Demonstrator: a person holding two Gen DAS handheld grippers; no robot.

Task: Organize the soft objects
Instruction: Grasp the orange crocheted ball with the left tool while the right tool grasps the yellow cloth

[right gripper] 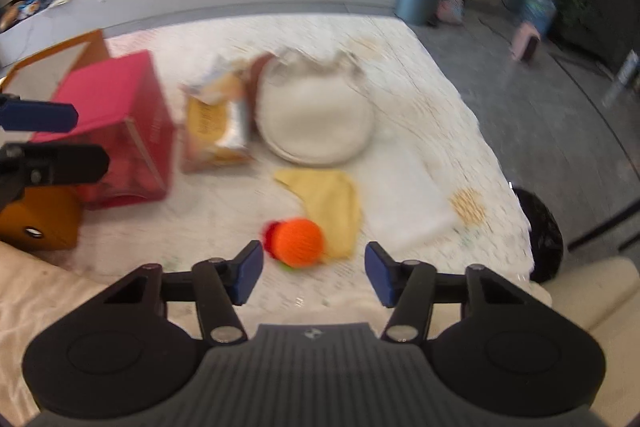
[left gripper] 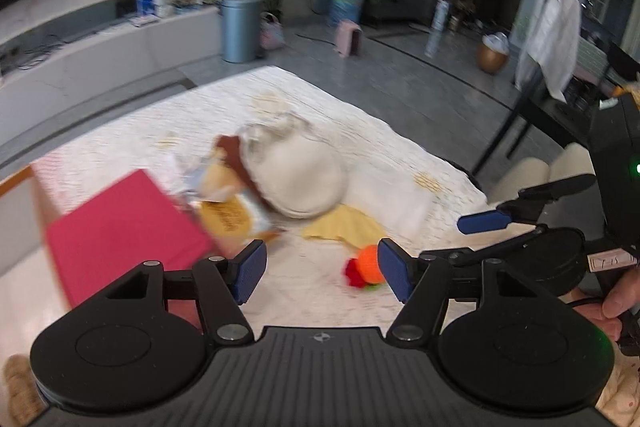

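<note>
An orange and red knitted toy (left gripper: 366, 265) (right gripper: 298, 241) lies on the patterned tablecloth (left gripper: 120, 135) (right gripper: 420, 75). Beside it lie a yellow cloth (left gripper: 344, 227) (right gripper: 332, 203) and a folded white cloth (left gripper: 400, 199) (right gripper: 404, 199). A round cream bag with a brown strap (left gripper: 296, 171) (right gripper: 316, 119) lies farther back. My left gripper (left gripper: 322, 273) is open and empty, just short of the toy. My right gripper (right gripper: 314, 273) is open and empty, close in front of the toy; it also shows at the right of the left wrist view (left gripper: 484, 221).
A pink box (left gripper: 124, 235) (right gripper: 116, 123) stands at the left, with a yellow snack packet (left gripper: 232, 215) (right gripper: 216, 123) leaning beside it. An orange box (right gripper: 36, 223) sits at the near left. The table's right edge drops to a grey floor (left gripper: 400, 75) (right gripper: 560, 115).
</note>
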